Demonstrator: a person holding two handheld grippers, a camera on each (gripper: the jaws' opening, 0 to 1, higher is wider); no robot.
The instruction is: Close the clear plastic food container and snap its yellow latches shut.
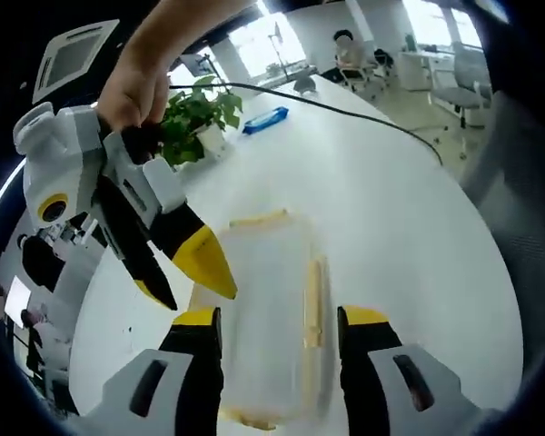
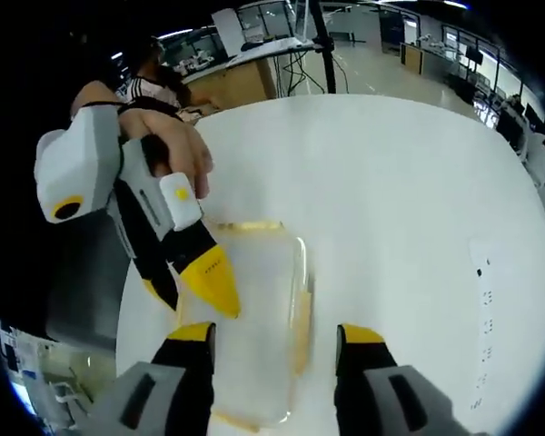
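Both hand-held grippers, left [image 1: 277, 329] and right [image 2: 274, 345], stand open astride the container [image 1: 271, 309], whose long axis runs away from you on the worktop [image 1: 409, 227].

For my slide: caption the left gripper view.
Two grippers close in on a clear container on a white table.

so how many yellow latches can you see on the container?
3 in the left gripper view: far end, right long side, near end of the container. A fourth may be hidden behind the right gripper.
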